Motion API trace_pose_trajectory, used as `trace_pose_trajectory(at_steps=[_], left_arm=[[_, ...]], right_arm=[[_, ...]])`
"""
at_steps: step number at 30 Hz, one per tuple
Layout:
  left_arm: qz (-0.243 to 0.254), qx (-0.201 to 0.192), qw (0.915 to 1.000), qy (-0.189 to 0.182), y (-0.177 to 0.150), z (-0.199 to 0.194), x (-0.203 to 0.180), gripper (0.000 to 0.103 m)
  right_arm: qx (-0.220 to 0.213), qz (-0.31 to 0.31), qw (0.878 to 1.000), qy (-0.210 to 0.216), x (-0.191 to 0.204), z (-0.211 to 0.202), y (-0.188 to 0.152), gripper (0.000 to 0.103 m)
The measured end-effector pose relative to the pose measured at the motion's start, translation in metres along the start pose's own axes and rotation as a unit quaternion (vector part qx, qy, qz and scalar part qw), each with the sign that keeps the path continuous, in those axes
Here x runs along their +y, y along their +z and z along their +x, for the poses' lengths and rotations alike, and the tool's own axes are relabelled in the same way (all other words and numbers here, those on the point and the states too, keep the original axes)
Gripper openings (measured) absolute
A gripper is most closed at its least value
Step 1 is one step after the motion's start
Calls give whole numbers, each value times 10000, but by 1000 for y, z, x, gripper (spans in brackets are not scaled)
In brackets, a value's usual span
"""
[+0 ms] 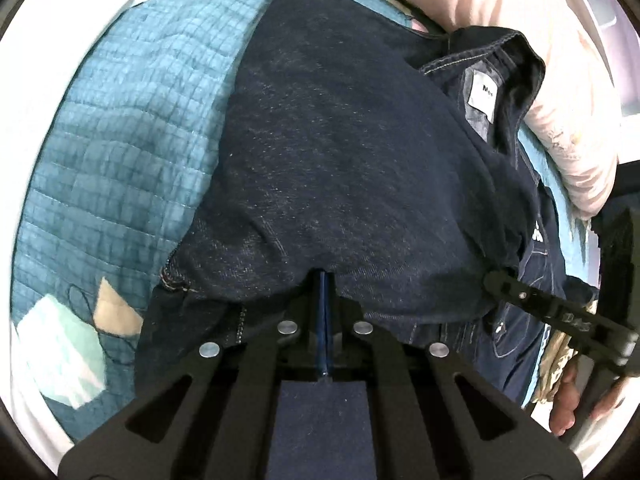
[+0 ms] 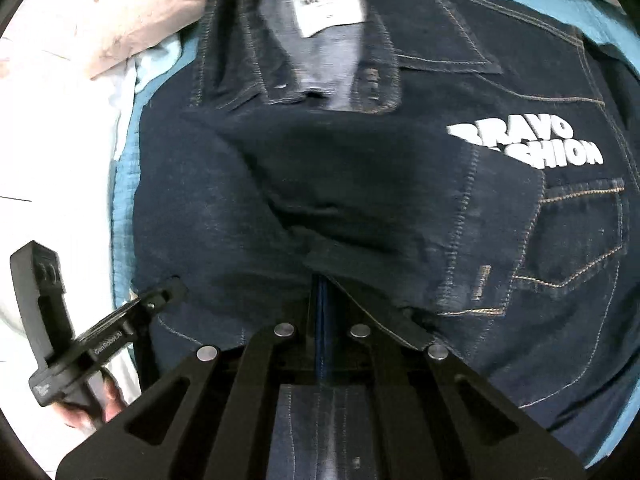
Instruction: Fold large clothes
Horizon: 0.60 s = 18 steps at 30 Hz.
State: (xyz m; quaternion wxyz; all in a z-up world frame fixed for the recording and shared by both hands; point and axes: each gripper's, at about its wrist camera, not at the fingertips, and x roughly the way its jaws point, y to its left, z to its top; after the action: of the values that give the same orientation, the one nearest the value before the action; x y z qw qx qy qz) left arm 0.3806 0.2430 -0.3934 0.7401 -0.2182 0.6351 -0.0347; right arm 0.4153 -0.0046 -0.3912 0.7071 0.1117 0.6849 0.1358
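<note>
A dark blue denim jacket (image 1: 352, 152) lies on a teal quilt (image 1: 120, 152), one side folded over its front. My left gripper (image 1: 325, 276) is shut on the folded denim edge. My right gripper (image 2: 320, 278) is shut on the same folded edge; the jacket (image 2: 320, 184) fills its view, with a white neck label (image 2: 330, 8), collar and white "BRAVO FASHION" print (image 2: 528, 144). The right gripper also shows at the right of the left wrist view (image 1: 492, 280). The left gripper shows at lower left of the right wrist view (image 2: 176, 284).
A pale pink pillow (image 1: 500, 8) lies beyond the collar; it also shows in the right wrist view (image 2: 132, 12). White sheet (image 2: 52, 160) borders the quilt (image 2: 126, 200). Pale patchwork patches (image 1: 68, 352) mark the quilt at left.
</note>
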Motion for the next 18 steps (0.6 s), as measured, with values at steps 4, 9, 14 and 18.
trace_pose_trajectory(at_steps=[4,9,14,18], left_arm=[[26,46,10000,40,0,-3,1,2],[439,-67,9983,369,6,-14,-31,2],[617,-351,9969,344,28,-27,-53,2],[440,-315,9977,408,49,-18,-50,2]], right_arm=[[-37,170,9998,58,-4,15,-6,0],[-123,20,9997,190,9,-21,-9,2],[-559,-70,9977,380,24,-43,6,2],[-615,152,9955,706,23,-51,18,2]])
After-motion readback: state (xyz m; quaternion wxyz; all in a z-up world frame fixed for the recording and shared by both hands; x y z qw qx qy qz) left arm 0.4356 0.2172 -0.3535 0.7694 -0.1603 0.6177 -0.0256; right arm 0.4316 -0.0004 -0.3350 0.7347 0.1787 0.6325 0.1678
